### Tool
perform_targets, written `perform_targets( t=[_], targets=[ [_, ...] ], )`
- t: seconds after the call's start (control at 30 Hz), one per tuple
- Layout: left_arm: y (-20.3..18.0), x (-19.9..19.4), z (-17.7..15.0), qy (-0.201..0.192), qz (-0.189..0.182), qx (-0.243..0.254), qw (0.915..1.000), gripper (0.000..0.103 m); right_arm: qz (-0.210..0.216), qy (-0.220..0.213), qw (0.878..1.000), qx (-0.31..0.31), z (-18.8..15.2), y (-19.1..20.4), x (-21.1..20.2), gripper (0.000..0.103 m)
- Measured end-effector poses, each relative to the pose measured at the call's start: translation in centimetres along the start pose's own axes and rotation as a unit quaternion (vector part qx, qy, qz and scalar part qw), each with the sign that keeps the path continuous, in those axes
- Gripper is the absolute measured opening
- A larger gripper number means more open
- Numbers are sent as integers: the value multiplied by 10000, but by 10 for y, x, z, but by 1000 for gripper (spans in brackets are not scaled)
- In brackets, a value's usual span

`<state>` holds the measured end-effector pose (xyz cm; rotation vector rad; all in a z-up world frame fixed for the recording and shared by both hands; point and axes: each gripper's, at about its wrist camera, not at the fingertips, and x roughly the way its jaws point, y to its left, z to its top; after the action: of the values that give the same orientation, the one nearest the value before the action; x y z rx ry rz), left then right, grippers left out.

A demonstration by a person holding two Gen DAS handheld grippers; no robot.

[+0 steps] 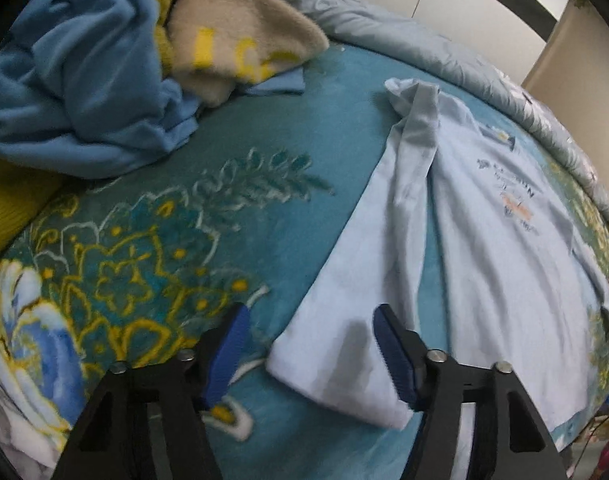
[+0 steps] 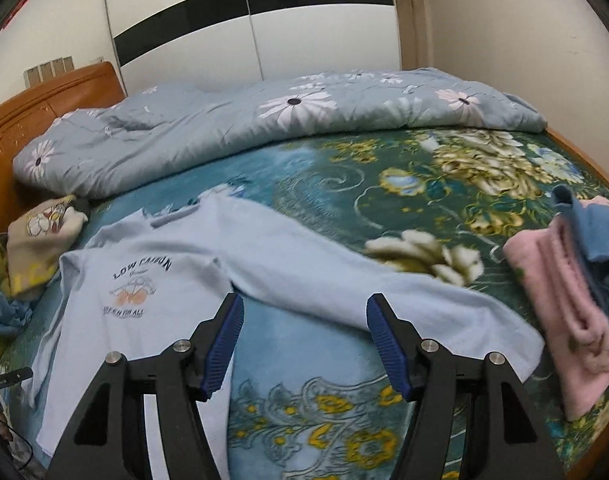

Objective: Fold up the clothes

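We see a pale blue shirt (image 2: 152, 300) spread flat mid-bed for folding; our left gripper (image 1: 310, 344) straddles its hem corner, right gripper (image 2: 302, 332) empty, both part-open.

A bed fills the room, its teal flower-patterned blanket (image 2: 344, 184) spread flat. At ten o'clock stands an orange wooden headboard (image 2: 44, 96). Toward twelve o'clock a white wardrobe (image 2: 244, 12) with a black band rises behind; a plain cream wall (image 2: 504, 20) occupies two o'clock.
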<state>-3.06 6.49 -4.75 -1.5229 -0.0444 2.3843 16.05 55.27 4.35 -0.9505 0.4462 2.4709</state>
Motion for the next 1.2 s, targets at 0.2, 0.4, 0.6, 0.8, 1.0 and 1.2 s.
perform_targets(
  t=[0.2, 0.4, 0.6, 0.8, 1.0, 1.2],
  targets=[
    [-4, 1, -7, -67, 227, 261, 9994, 23, 89, 191, 9998, 4, -9, 8, 10, 65],
    [-15, -17, -4, -588, 560, 702, 9942, 5, 185, 306, 9993, -48, -16, 20, 11, 65],
    [23, -62, 50, -1557, 2318, 583, 9585, 5, 131, 396, 9991, 22, -21, 17, 13, 65],
    [36, -94, 112, -1890, 2699, 442, 9431, 5, 152, 534, 9983, 186, -26, 10, 21, 65],
    [3, -122, 171, -1602, 431, 62, 9861, 4, 193, 580, 9978, 262, -28, 2, 26, 65],
    [-109, -109, 230, -950, -1758, 347, 9792, 4, 245, 593, 9972, 372, -32, -8, 27, 65]
  ],
)
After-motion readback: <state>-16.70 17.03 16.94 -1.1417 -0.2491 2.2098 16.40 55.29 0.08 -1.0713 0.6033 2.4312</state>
